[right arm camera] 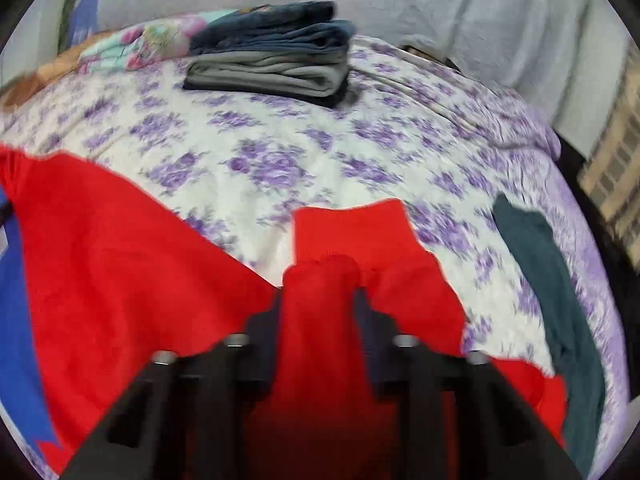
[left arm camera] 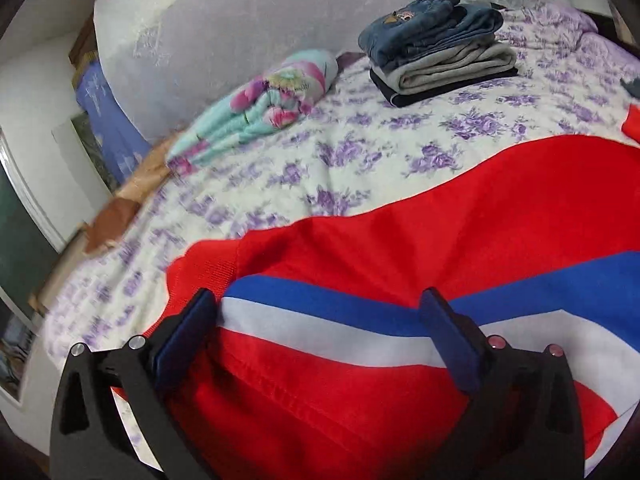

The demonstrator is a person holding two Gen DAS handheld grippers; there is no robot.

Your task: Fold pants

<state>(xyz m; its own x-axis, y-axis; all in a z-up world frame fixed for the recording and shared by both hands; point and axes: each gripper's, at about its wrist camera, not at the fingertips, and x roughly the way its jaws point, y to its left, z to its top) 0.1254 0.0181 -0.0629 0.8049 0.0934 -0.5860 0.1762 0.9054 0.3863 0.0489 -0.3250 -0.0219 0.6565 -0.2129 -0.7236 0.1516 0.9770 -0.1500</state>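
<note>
Red pants with a blue and white side stripe lie across the purple-flowered bedspread. My left gripper is open just above the striped part near the waistband, with its fingers apart on either side of the stripe. In the right wrist view the red pants run to the left. My right gripper is shut on a bunched red cuff end of a pant leg and holds it slightly above the bed.
A stack of folded jeans and grey and dark pants sits at the far side of the bed, also in the right wrist view. A rolled floral blanket lies to its left. A dark green garment lies at the right.
</note>
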